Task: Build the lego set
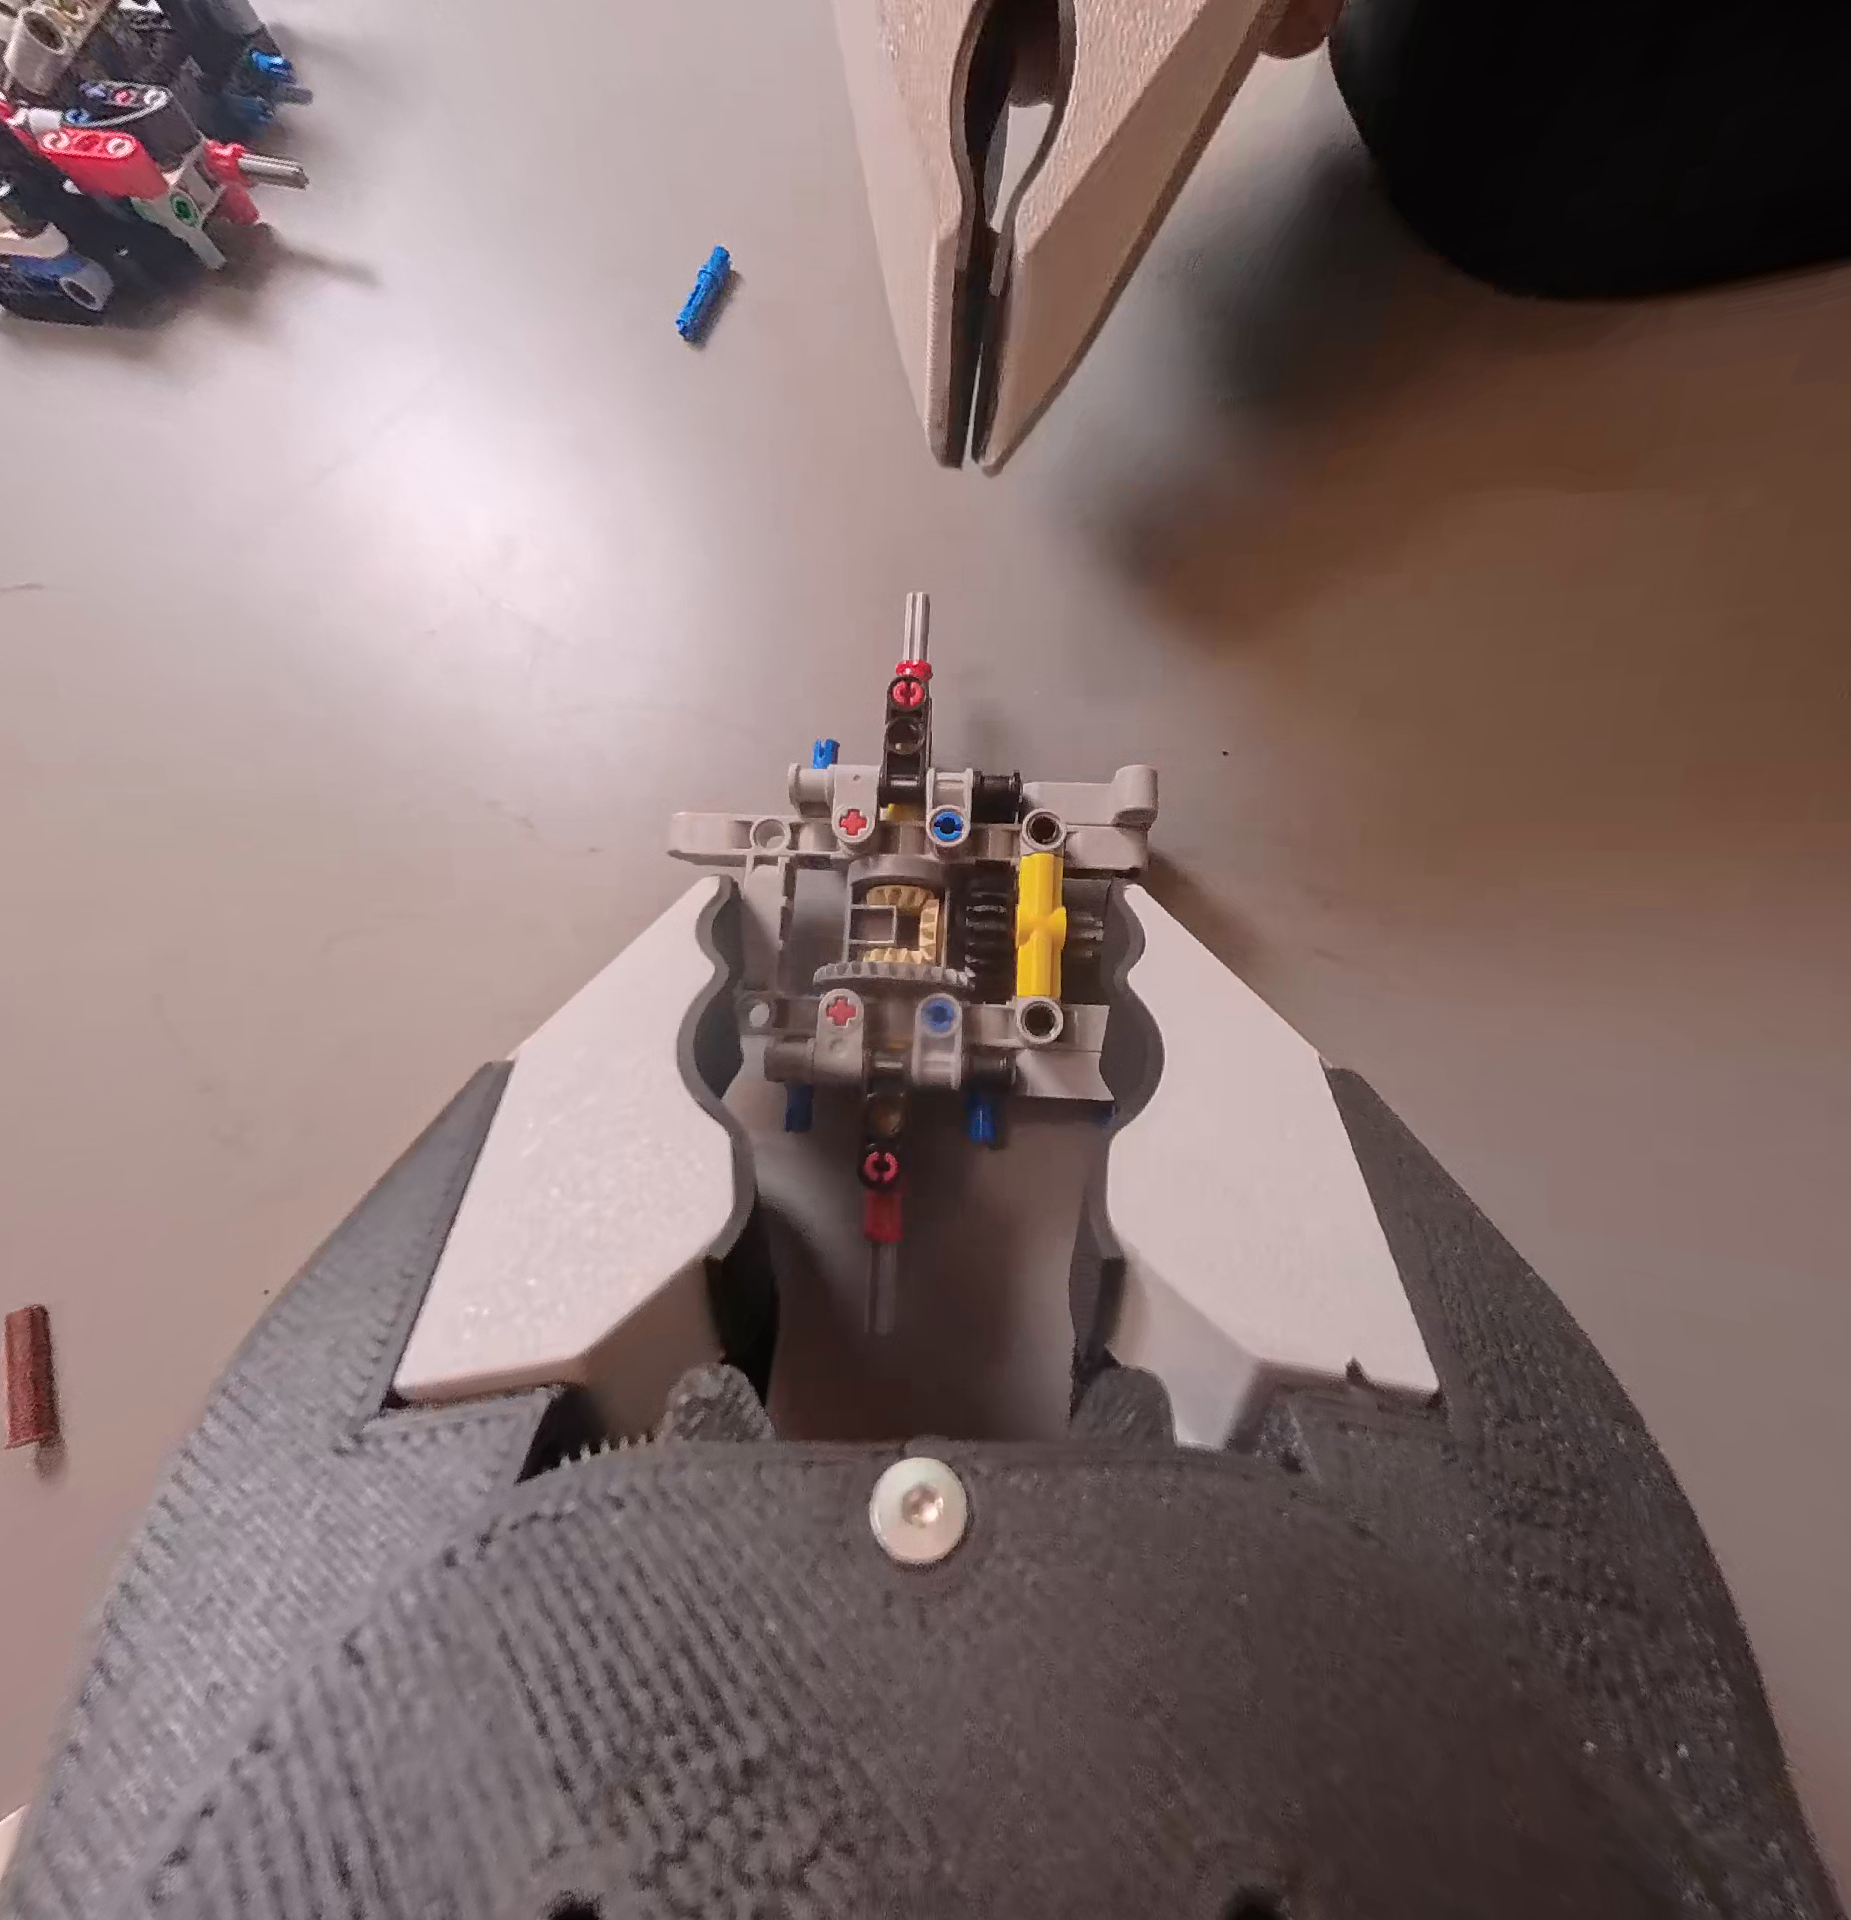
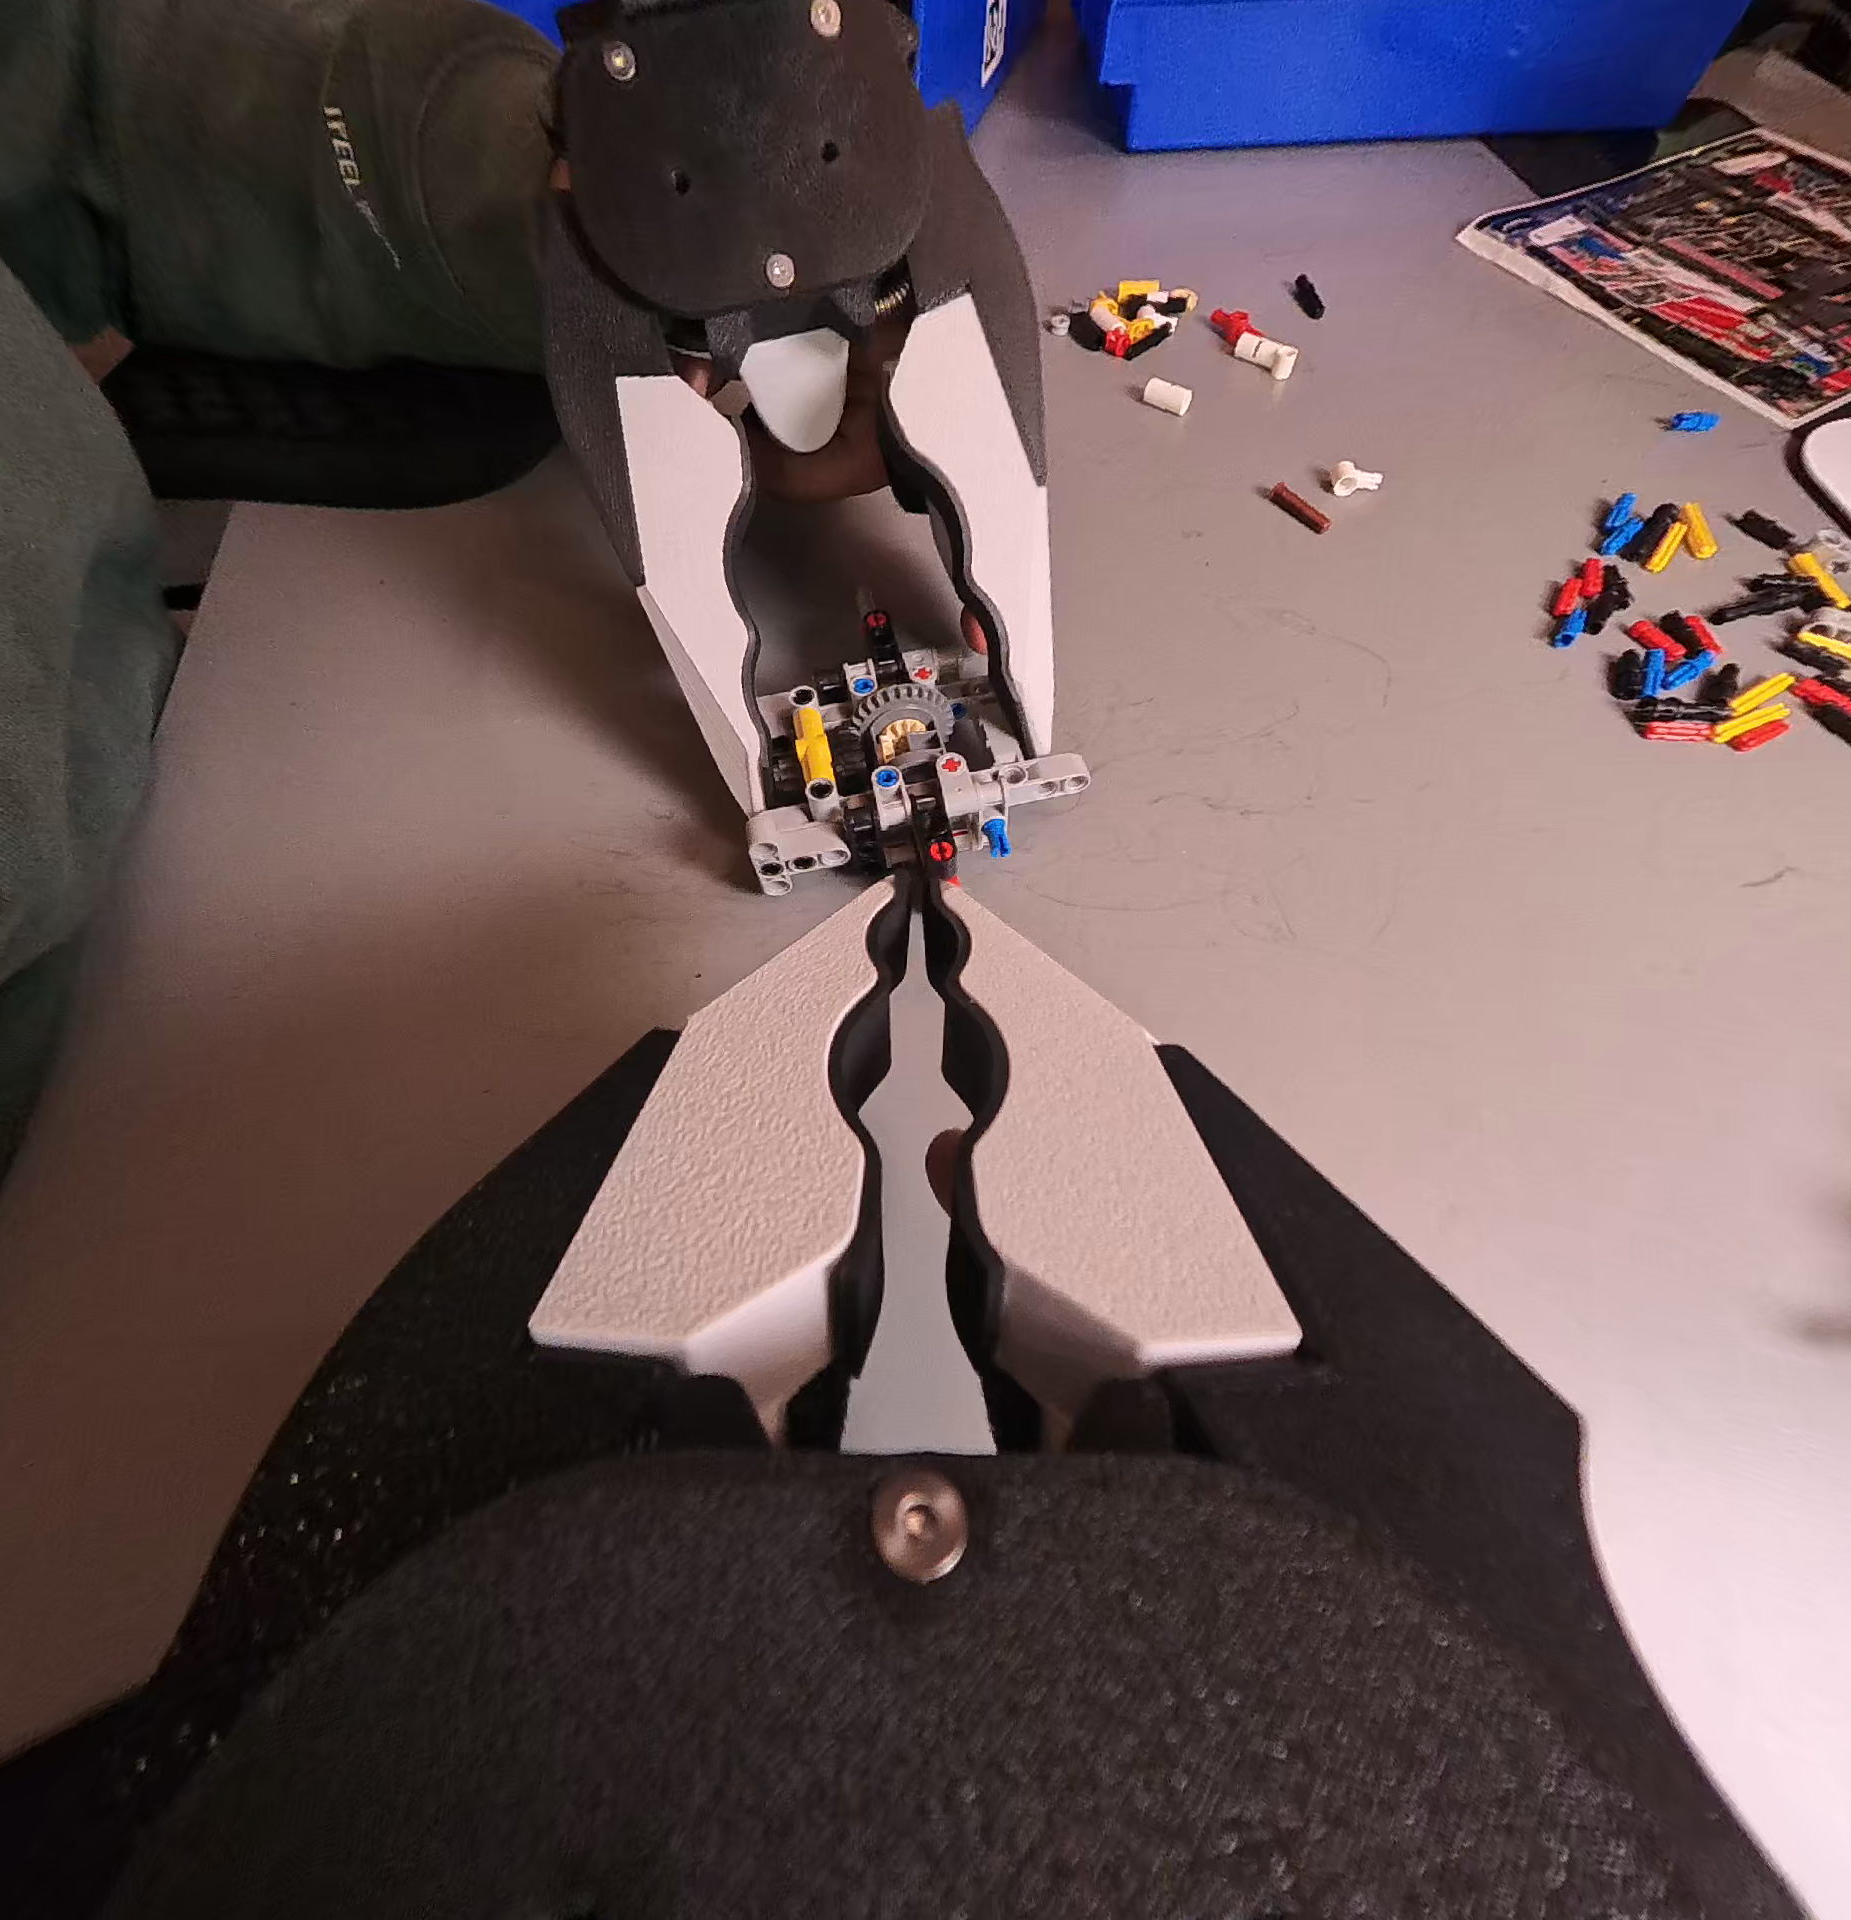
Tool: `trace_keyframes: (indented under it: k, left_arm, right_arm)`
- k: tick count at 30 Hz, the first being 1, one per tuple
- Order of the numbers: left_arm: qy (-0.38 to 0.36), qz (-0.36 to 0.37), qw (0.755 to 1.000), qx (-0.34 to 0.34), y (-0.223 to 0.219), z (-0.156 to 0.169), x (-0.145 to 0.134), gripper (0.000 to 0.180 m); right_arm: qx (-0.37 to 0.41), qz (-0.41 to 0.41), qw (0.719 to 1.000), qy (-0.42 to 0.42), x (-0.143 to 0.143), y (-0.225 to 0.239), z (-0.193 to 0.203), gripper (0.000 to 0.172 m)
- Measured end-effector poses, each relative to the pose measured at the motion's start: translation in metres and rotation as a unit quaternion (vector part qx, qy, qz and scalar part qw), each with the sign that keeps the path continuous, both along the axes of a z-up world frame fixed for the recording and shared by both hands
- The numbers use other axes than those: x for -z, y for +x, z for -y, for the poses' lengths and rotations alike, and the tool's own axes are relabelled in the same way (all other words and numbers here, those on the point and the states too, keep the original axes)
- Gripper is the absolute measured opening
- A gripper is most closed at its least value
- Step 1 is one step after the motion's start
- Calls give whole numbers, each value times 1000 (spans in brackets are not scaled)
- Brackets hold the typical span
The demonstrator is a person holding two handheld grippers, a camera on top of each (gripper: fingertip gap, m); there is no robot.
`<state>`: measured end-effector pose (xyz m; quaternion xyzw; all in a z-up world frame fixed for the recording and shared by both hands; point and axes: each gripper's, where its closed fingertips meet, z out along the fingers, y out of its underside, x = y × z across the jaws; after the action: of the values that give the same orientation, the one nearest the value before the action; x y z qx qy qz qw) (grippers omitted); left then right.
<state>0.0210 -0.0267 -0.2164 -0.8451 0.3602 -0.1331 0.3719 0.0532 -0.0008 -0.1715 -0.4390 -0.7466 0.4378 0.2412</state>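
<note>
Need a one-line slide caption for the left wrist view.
Left gripper clamps a grey gear assembly on the table; right gripper hovers beyond, fingers shut.

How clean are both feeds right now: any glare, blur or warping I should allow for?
Left wrist view: broad sheen on the table, the right gripper softly blurred with a diffuse shadow, edges bowed by the wide lens, the gear assembly sharp. Right wrist view: glare at lower right of the table, a blurred dark smear at the right edge, loose pins fairly sharp.

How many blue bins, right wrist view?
2. One blue bin at the top edge, right of the left gripper; larger blue bin further right. More may be off-frame.
</note>
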Motion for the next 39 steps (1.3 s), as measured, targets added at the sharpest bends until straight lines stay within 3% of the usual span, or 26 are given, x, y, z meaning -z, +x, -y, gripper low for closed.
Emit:
trace_keyframes:
  k: [12,14,16,17,19,21,23,27,39]
  left_arm:
    - [13,-7,1000,-11,-4,-3,-3,74]
    - [16,-4,1000,-10,-3,-3,-5,76]
    - [24,4,1000,-14,-4,-3,-12,79]
    - [27,13,999,-17,-5,-3,-17,80]
    - [37,36,998,-27,-8,-1,-29,82]
    - [46,57,997,-35,-12,-1,-40,82]
    - [52,66,996,-42,-15,-3,-46,82]
    - [50,70,995,-47,-15,-6,-46,82]
    - [28,70,995,-65,-21,-9,-28,78]
  right_arm:
    - [6,-7,1000,12,1,-6,3,6]
    - [27,-20,999,20,-6,-7,-8,8]
    - [99,-35,993,47,-24,1,-47,13]
    - [173,-46,982,56,-38,14,-84,13]
    - [350,-55,933,63,-56,73,-179,20]
    - [501,6,854,140,-41,171,-275,42]
    - [569,81,811,111,-13,248,-323,62]
    - [609,112,782,64,15,303,-353,69]
    - [653,137,744,44,43,289,-408,74]
